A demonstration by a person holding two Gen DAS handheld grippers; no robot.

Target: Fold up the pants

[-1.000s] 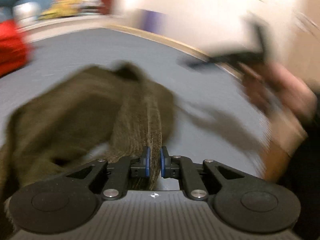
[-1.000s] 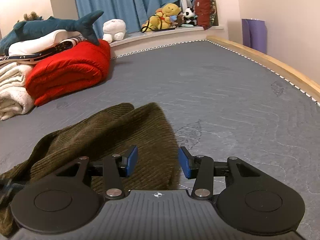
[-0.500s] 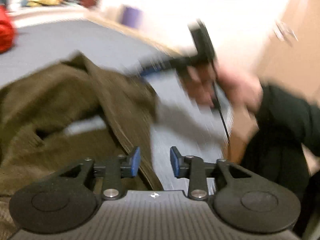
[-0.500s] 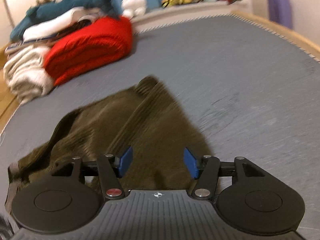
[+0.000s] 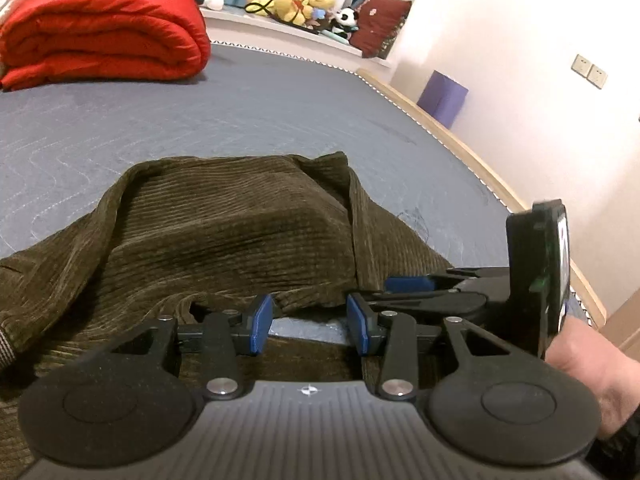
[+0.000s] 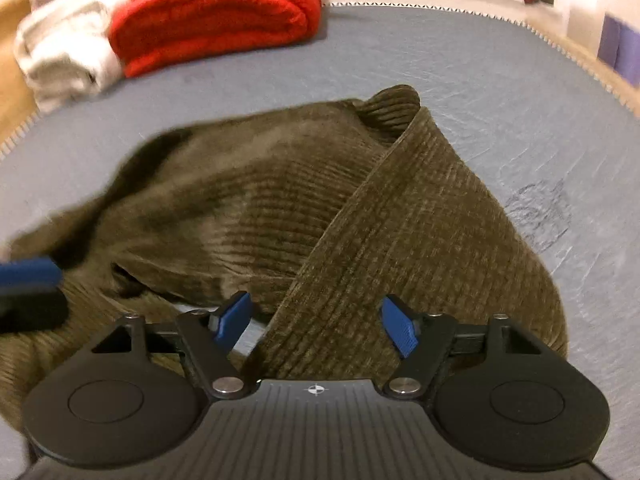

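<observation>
I'm looking across a grey-blue quilted bed [image 5: 280, 120] that fills most of both views, its wooden-trimmed right edge curving along a white wall. At the bed's far left corner sits a rolled red blanket [image 5: 104, 36], with a cream-white folded one [image 6: 68, 52] just beside it at the left edge. Soft toys [image 5: 304, 2] line the ledge past the far edge, and a purple block [image 5: 442, 94] stands against the wall beyond the right edge.

The pants [image 5: 224, 236] — olive corduroy, rumpled — lie in a loose heap on the near part of the bed, closer to its near edge than its far one. In the right wrist view one leg or panel folds diagonally over the rest, a rounded hem peeking up at the heap's far end.

My left claw [image 5: 309, 322] has just been opening: its blue pads stand apart above a fold of the corduroy, nothing pinched between them. My right claw [image 6: 316, 326] has just eased slightly closer, yet it is plainly agape over the diagonal panel, pads clear of the cloth. It also shows at the right of the left view, a hand [image 5: 588, 376] behind it.
</observation>
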